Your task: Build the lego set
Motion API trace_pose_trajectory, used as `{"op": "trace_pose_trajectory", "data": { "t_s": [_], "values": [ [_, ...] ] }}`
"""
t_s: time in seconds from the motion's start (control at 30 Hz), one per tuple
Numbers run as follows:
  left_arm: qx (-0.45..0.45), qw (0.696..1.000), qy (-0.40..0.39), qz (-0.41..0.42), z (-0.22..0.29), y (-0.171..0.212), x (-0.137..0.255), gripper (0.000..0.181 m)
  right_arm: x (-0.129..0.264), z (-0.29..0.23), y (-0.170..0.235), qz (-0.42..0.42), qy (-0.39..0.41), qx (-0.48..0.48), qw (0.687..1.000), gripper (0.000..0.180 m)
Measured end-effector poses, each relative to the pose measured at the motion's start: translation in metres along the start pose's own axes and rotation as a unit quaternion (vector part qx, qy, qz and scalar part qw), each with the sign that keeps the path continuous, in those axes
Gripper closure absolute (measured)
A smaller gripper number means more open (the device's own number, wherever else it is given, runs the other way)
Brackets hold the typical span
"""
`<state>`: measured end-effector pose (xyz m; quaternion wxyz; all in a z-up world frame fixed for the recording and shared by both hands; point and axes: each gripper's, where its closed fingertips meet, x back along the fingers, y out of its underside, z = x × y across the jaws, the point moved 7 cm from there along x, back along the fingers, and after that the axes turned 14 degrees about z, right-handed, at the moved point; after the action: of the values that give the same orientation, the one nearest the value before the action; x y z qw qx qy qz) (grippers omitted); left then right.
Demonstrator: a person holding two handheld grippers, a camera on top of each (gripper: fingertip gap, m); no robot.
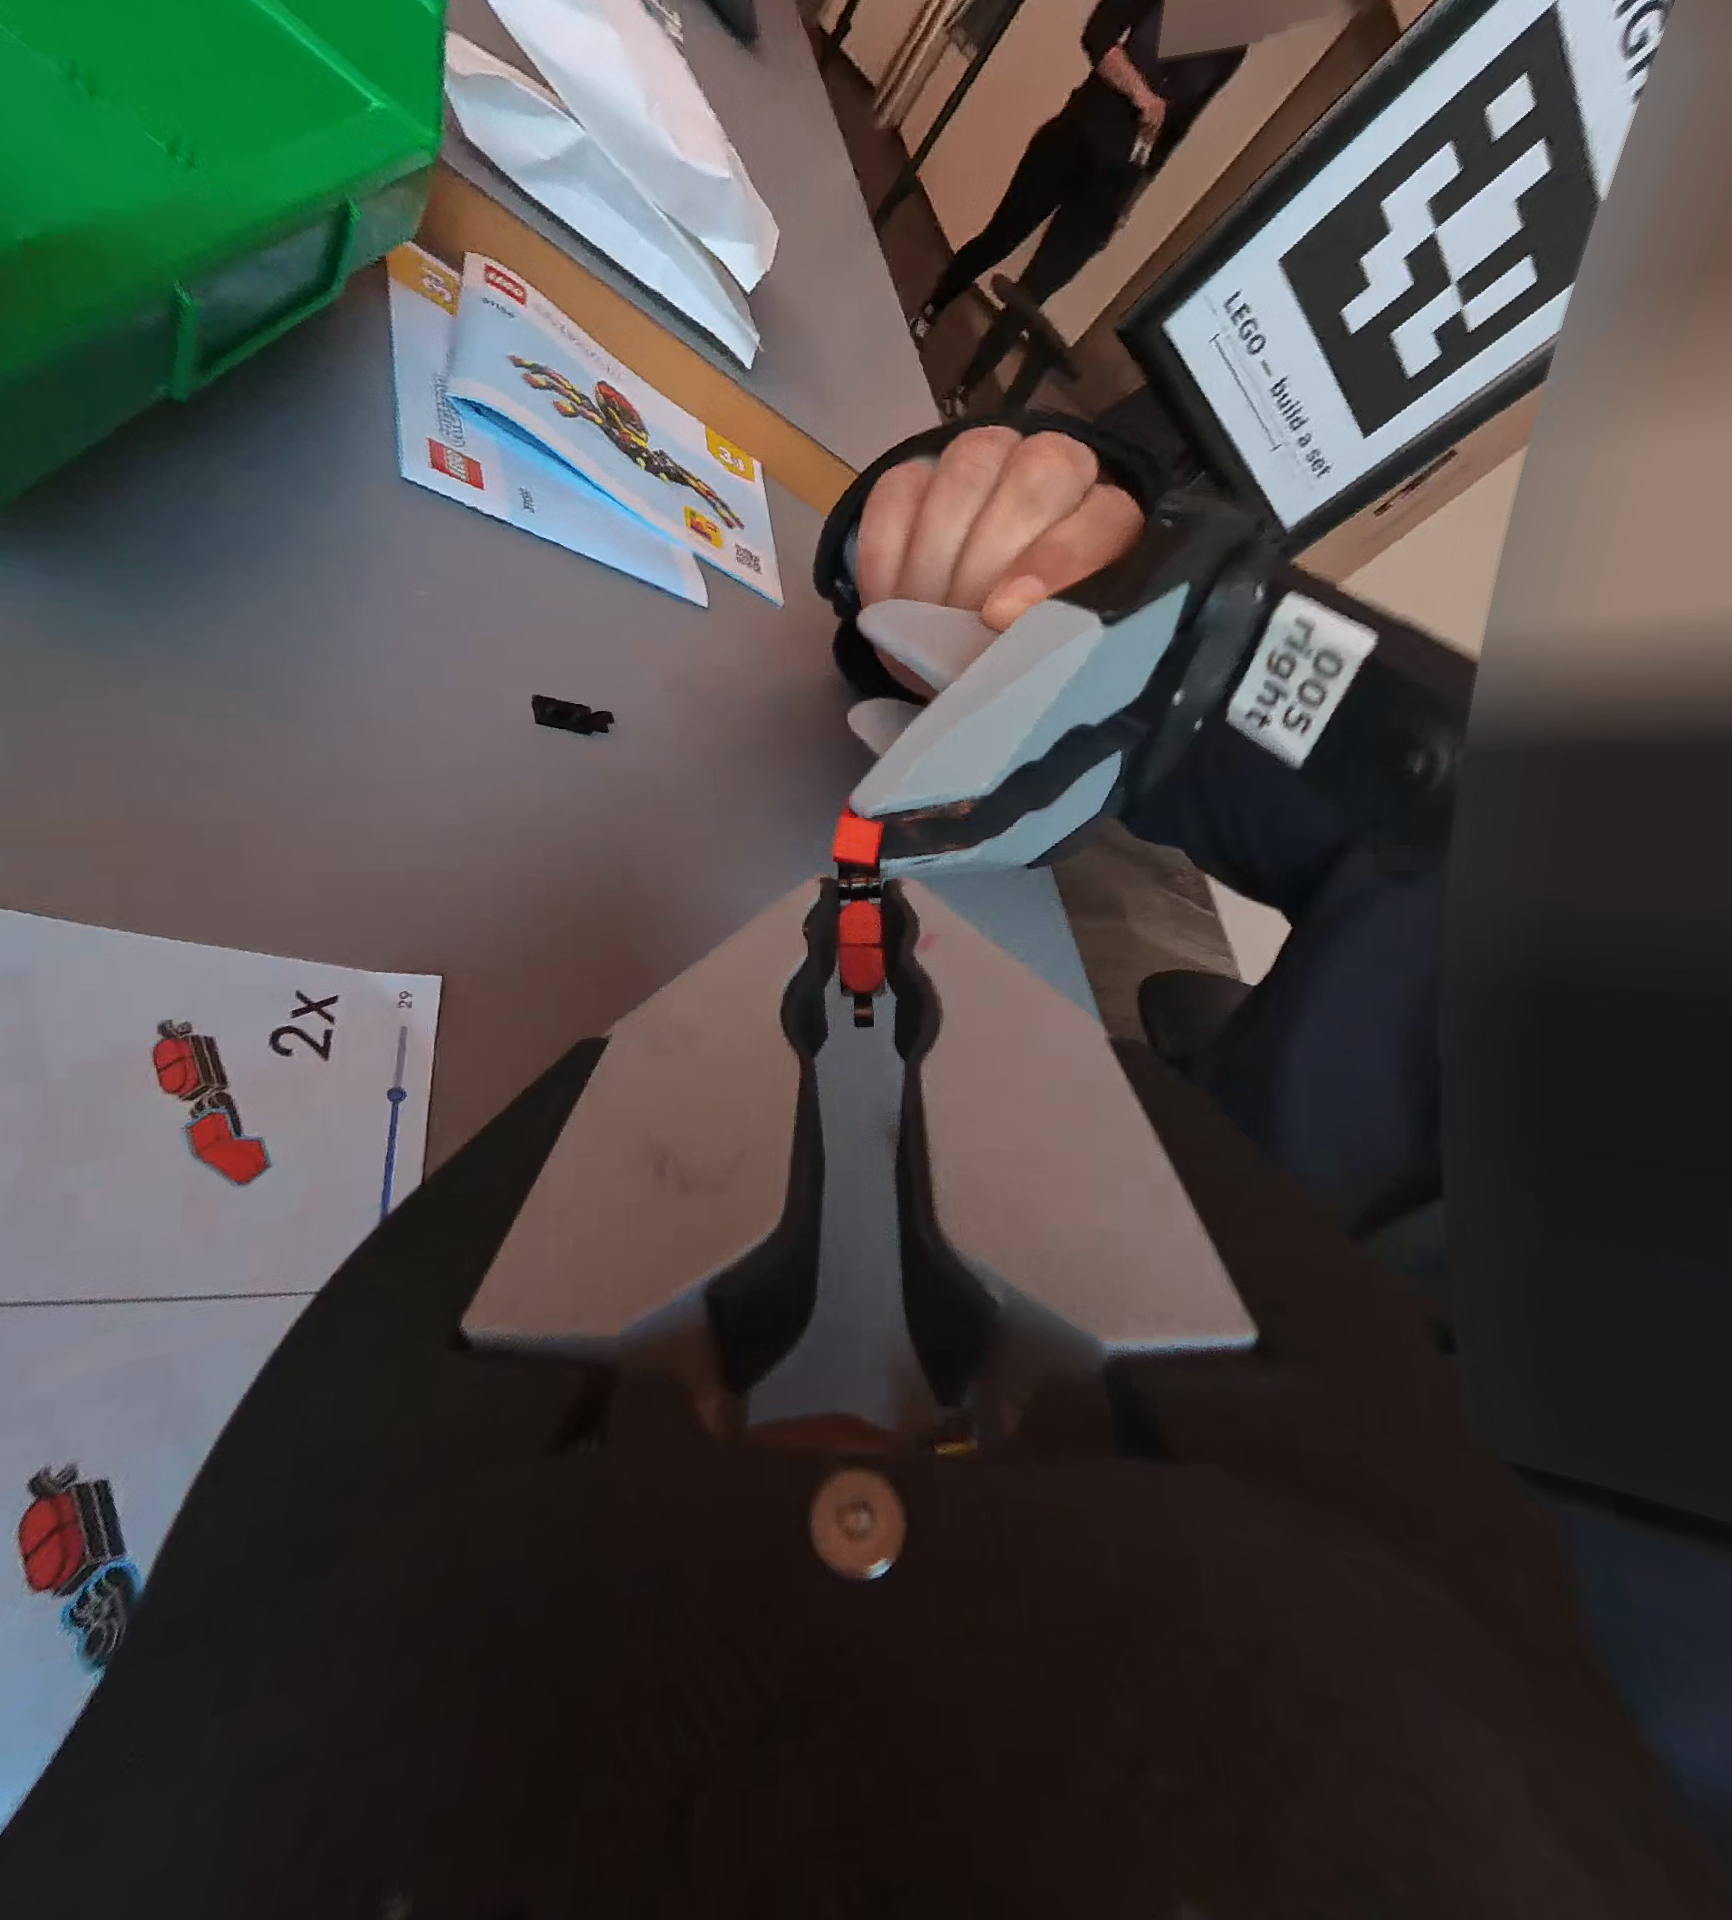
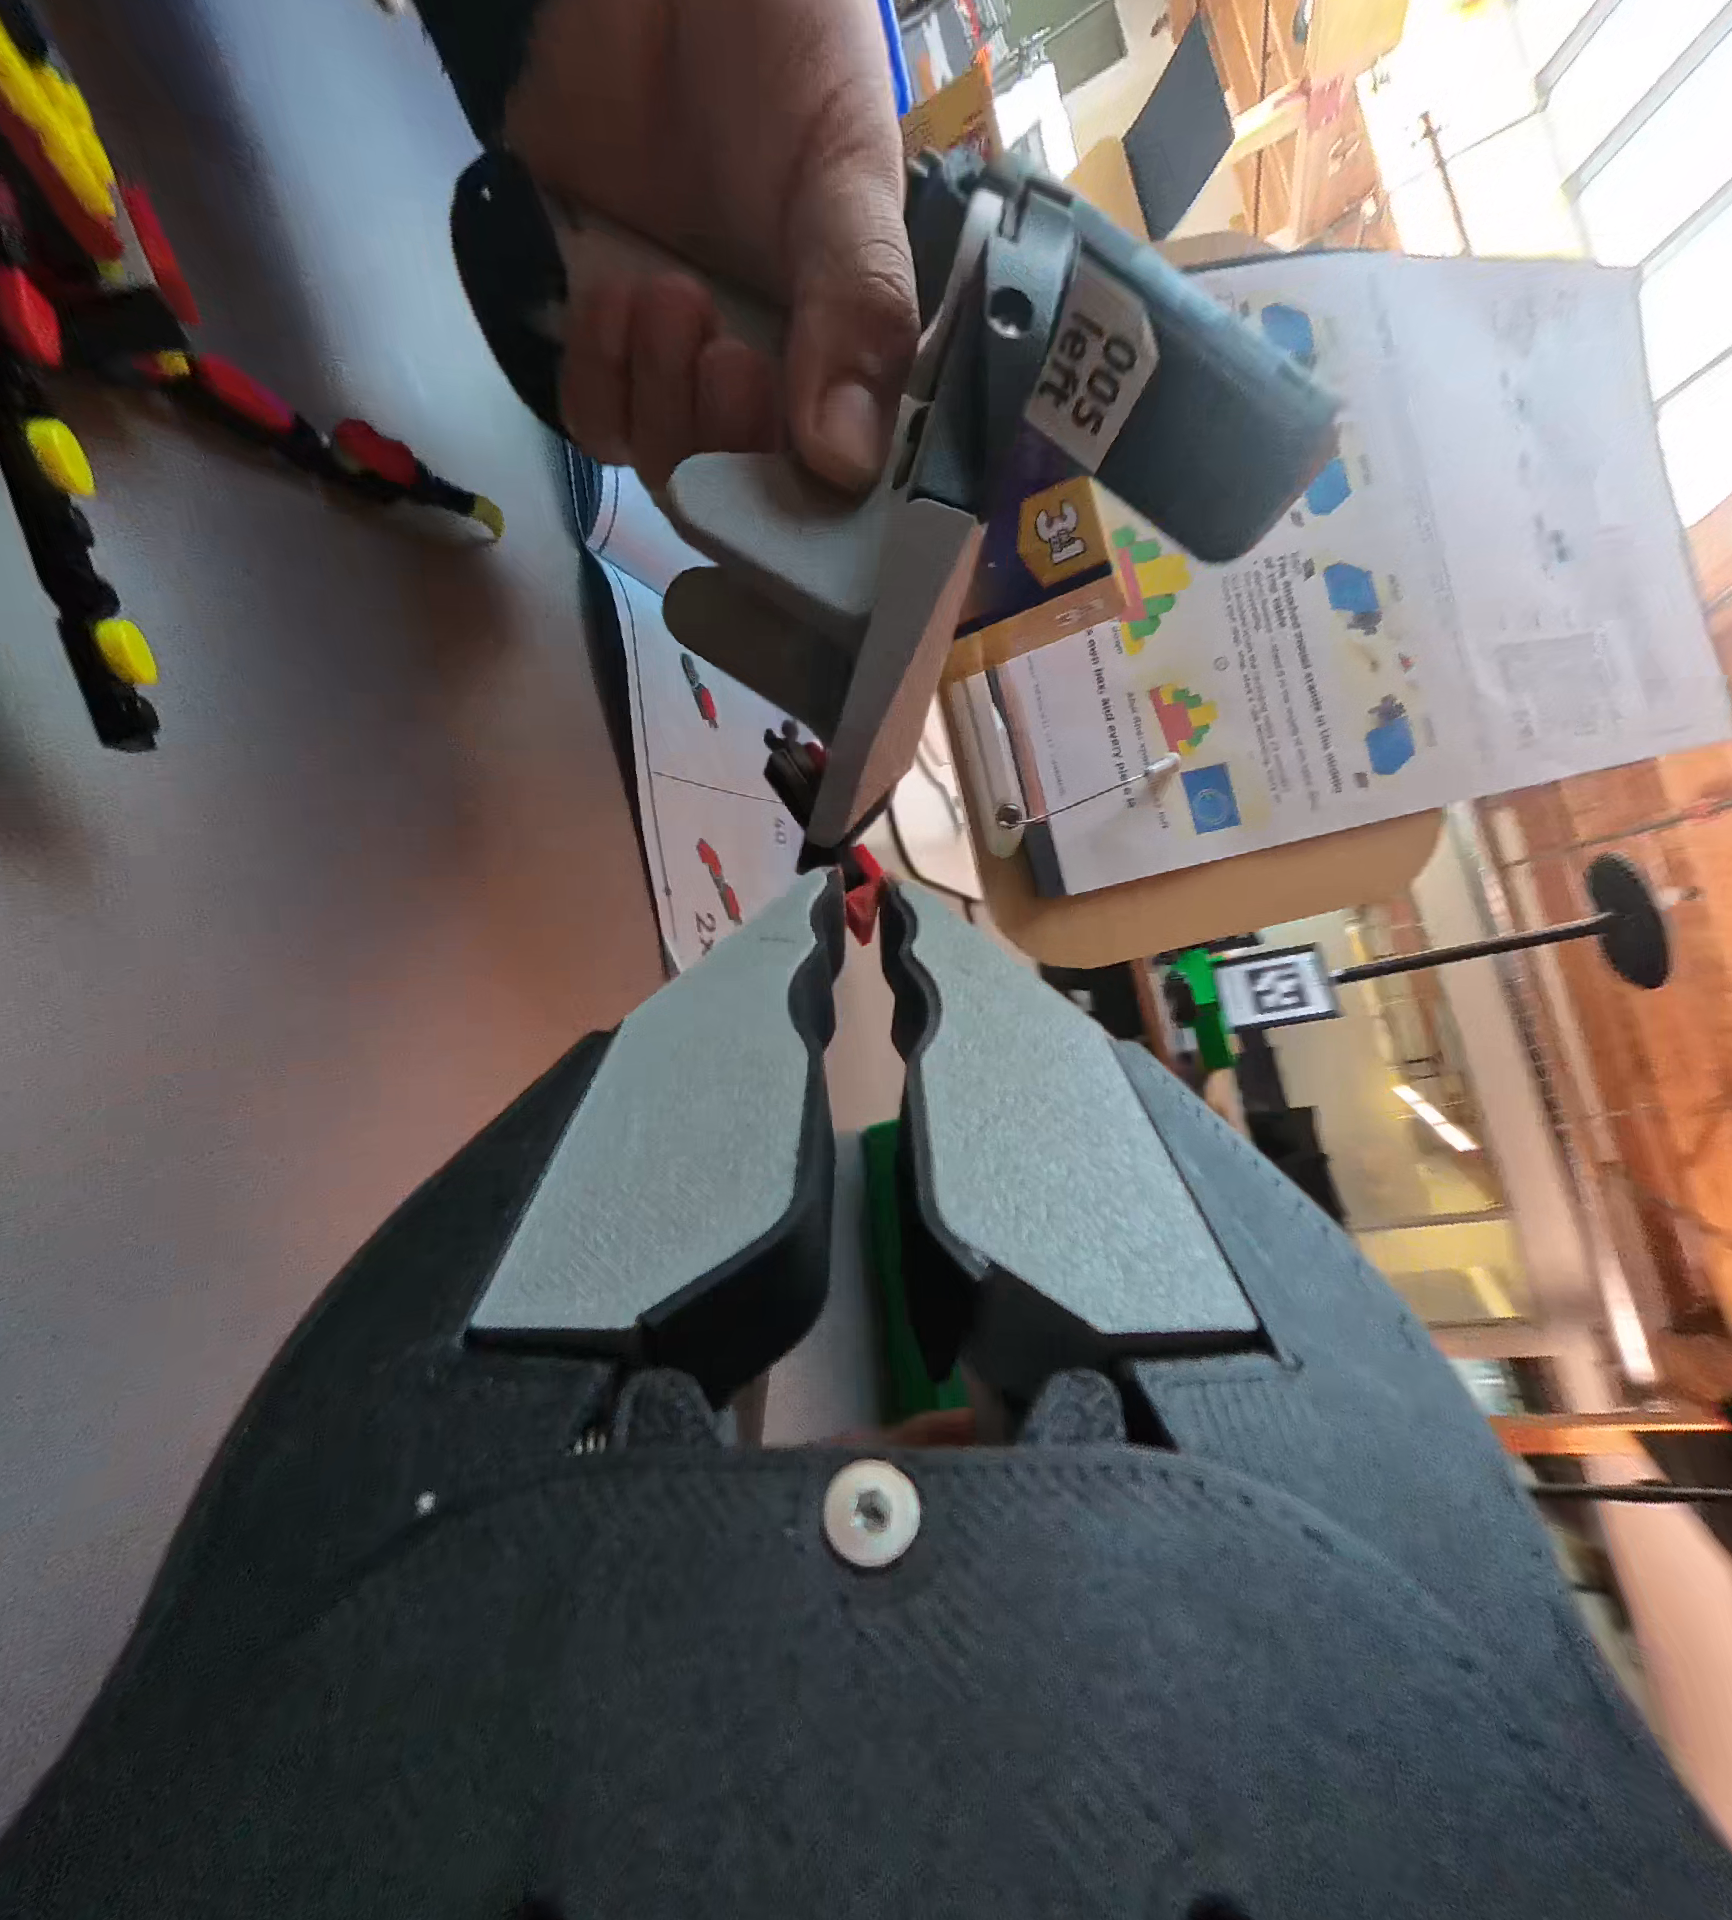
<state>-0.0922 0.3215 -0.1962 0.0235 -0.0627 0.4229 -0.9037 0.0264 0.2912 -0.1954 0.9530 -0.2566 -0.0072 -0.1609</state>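
Above a grey table [image 1: 218, 727], the left gripper [image 1: 860, 894] pinches a red-and-black piece [image 1: 860, 951] tip-to-tip against the small red brick [image 1: 857, 837] clamped in the right gripper [image 2: 857, 902]; printed booklets [image 1: 571, 436] lie nearby.

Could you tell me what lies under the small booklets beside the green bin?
The booklets lie on the grey table, their far corner over its wooden edge strip. Whatever they cover is hidden.

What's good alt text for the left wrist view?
The left gripper is shut on a small red and black lego piece, and the right gripper meets it tip to tip with a red brick. Behind them a grey table holds a green bin, instruction booklets and a loose black piece.
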Motion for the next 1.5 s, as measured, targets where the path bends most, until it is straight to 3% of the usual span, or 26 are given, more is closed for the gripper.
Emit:
{"op": "trace_pose_trajectory", "data": {
  "t_s": [0.13, 0.37, 0.53, 0.7, 0.87, 1.0, 1.17, 1.5],
  "values": [
    [-0.021, 1.0, -0.002, 0.007, 0.008, -0.006, 0.0, 0.175, 0.003, 0.012, 0.002, 0.039, -0.009, -0.129, 0.991, 0.176],
    [-0.036, 0.999, -0.021, 0.0, 0.007, -0.005, 0.0, 0.175, 0.001, 0.01, 0.002, 0.013, -0.009, -0.141, 0.99, 0.176],
    [-0.07, 0.995, -0.07, -0.01, 0.006, -0.004, -0.002, 0.175, -0.004, 0.002, 0.0, -0.056, 0.011, -0.059, 0.997, 0.176],
    [-0.071, 0.993, -0.081, 0.05, 0.008, -0.009, -0.004, 0.175, -0.001, 0.011, 0.002, -0.061, 0.037, -0.1, 0.992, 0.176],
    [-0.015, 0.992, -0.024, 0.122, 0.011, -0.015, -0.003, 0.175, 0.004, 0.023, -0.002, -0.027, 0.065, -0.142, 0.987, 0.176],
    [-0.014, 0.993, 0.001, 0.121, 0.019, -0.02, -0.001, 0.174, 0.007, 0.029, -0.006, 0.017, 0.075, -0.146, 0.986, 0.176],
    [-0.03, 0.995, -0.003, 0.096, 0.023, -0.023, 0.001, 0.175, 0.007, 0.026, -0.012, 0.021, 0.097, -0.059, 0.993, 0.175],
    [-0.007, 0.998, 0.032, 0.058, 0.022, -0.014, -0.003, 0.175, 0.01, 0.021, -0.01, 0.049, 0.037, -0.06, 0.996, 0.163]
  ]
}}
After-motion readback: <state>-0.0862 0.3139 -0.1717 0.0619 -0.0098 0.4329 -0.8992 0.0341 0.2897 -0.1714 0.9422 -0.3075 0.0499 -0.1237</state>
